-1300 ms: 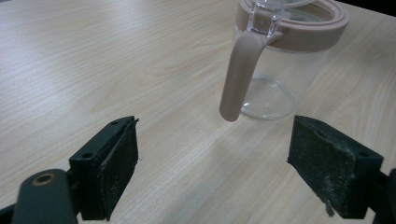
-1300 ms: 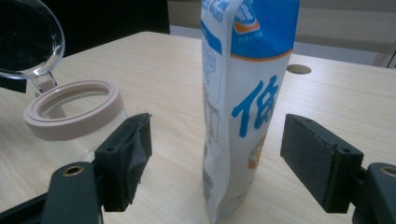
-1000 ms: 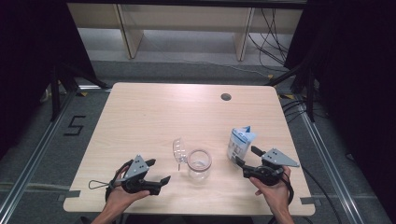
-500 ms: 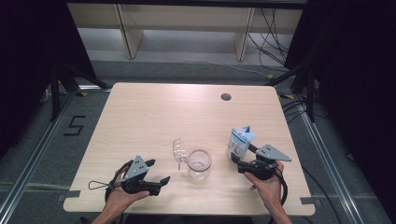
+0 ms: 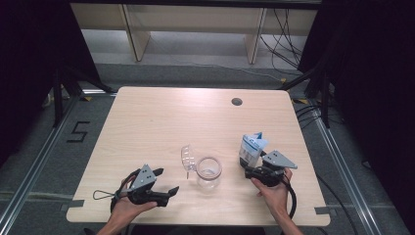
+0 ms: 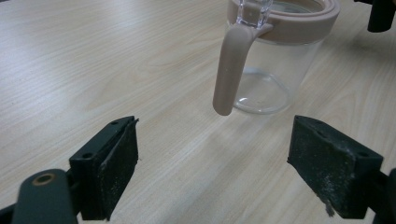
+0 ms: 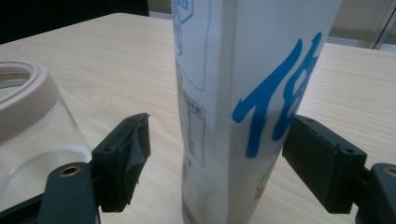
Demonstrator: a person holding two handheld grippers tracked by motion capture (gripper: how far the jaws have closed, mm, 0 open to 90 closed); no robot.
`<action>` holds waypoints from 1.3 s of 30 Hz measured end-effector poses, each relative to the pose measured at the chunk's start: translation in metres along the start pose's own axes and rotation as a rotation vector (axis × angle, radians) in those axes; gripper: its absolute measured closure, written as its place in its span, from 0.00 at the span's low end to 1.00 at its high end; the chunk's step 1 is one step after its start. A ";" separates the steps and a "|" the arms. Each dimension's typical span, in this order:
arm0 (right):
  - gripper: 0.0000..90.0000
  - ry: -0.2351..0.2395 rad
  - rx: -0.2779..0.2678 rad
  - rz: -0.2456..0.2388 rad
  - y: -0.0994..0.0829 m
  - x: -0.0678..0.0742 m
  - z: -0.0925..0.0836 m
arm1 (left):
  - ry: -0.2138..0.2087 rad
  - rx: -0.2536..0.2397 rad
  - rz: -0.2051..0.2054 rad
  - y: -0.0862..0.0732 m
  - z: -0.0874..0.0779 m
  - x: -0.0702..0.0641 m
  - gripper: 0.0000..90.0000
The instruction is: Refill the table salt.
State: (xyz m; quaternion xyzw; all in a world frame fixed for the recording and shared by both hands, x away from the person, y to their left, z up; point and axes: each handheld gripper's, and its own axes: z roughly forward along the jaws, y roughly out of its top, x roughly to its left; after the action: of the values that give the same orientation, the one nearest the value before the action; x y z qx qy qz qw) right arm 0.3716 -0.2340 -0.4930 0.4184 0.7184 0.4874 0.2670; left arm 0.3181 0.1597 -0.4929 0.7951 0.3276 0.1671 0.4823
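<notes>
A clear glass jar (image 5: 208, 172) with a beige rim stands at the table's front middle, its hinged lid (image 5: 187, 156) swung open to the left. A white carton with blue print (image 5: 250, 148) stands upright to its right. My right gripper (image 5: 249, 166) is at the carton's base, open, and the carton (image 7: 252, 70) stands between its jaws (image 7: 217, 154); the left pad is clear of it. The jar's rim (image 7: 28, 121) is at that view's left. My left gripper (image 5: 167, 180) rests open near the front edge. It faces the jar (image 6: 275, 56) and its beige latch (image 6: 229, 70), with nothing between its jaws (image 6: 212, 163).
The wooden table (image 5: 161, 122) has a round cable hole (image 5: 237, 102) at the back right. Pale shelving (image 5: 195, 19) stands beyond the table, and cables (image 5: 288, 44) lie on the floor at the right. Metal rails run along both sides.
My right gripper has moved left and slightly down to the carton, which now stands between its jaws. The left gripper, jar and carton have stayed put.
</notes>
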 end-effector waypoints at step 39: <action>0.41 -0.042 -0.020 0.132 -0.016 0.001 0.018 | -0.016 -0.001 0.013 0.000 0.000 -0.003 0.17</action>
State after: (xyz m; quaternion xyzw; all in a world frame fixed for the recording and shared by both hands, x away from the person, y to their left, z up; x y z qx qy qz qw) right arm 0.3797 -0.2276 -0.5144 0.4722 0.6785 0.5023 0.2537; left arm 0.3162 0.1576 -0.4928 0.7983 0.3186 0.1640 0.4841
